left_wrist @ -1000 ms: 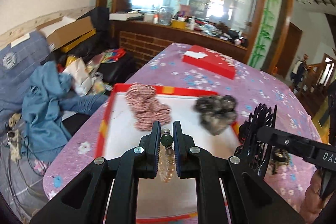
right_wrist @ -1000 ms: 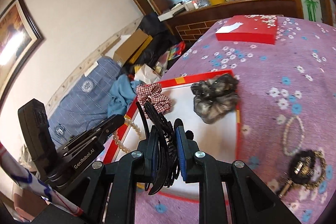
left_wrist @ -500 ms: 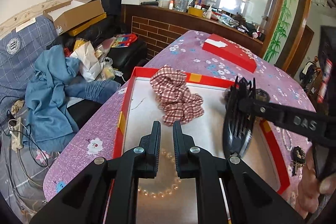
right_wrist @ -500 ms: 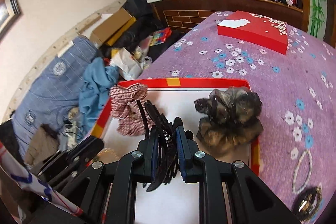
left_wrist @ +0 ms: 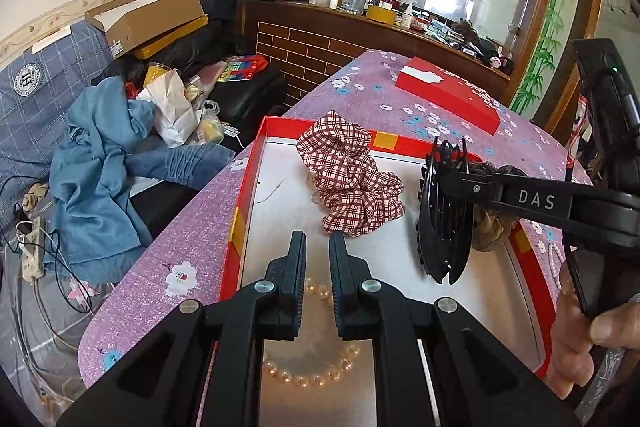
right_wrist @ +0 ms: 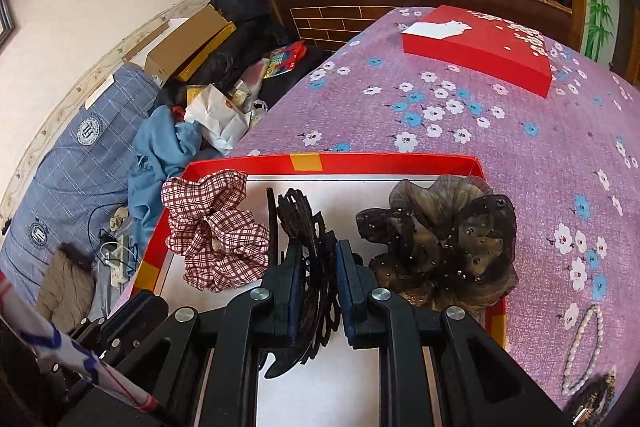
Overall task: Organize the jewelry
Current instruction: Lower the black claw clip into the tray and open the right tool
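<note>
A red-rimmed tray (left_wrist: 236,227) (right_wrist: 400,159) holds a plaid scrunchie (left_wrist: 348,179) (right_wrist: 212,235) and a dark sequinned scrunchie (right_wrist: 440,239). My right gripper (right_wrist: 319,247) grips a black hair claw (right_wrist: 304,219) (left_wrist: 442,227) upright just above the tray floor, between the two scrunchies. Its jaws are opening, with the claw still between them. My left gripper (left_wrist: 318,247) hovers over the tray's near left part, jaws narrowly apart and empty. A pale bead bracelet (left_wrist: 312,377) lies on the tray beneath it.
On the purple flowered cloth, a pearl bracelet (right_wrist: 584,347) and a dark jewelry piece (right_wrist: 592,399) lie right of the tray. A red box (right_wrist: 480,39) sits at the far end. A person's hand (left_wrist: 576,339) holds the right gripper. Clutter fills the floor to the left.
The bead bracelet that hung between my left fingers now lies on the tray. My right gripper has carried the hair claw in over the tray and lower, between the scrunchies.
</note>
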Available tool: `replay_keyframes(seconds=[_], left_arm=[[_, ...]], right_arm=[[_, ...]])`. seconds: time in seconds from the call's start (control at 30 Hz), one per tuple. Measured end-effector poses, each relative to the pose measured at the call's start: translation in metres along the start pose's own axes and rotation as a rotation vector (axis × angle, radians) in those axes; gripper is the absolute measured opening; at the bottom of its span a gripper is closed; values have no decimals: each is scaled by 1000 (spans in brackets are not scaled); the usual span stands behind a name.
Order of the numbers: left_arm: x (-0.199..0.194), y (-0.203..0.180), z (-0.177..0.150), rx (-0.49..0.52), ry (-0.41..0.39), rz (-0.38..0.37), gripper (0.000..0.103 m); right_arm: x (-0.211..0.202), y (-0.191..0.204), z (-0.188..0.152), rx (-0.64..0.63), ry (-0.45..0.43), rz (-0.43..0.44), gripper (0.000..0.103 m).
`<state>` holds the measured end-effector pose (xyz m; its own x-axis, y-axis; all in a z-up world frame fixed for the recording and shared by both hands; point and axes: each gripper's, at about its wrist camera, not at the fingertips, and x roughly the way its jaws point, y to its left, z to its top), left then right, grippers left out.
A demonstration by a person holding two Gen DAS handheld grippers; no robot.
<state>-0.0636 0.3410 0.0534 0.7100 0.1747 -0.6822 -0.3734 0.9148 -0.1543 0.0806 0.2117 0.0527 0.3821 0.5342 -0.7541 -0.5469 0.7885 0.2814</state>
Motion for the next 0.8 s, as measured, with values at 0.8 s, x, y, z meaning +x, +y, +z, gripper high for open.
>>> replay_keyframes(seconds=[0.8], left_arm=[[-10, -11, -5, -7, -21, 22, 37]], right_arm=[[-70, -11, -27, 71, -67, 150, 55]])
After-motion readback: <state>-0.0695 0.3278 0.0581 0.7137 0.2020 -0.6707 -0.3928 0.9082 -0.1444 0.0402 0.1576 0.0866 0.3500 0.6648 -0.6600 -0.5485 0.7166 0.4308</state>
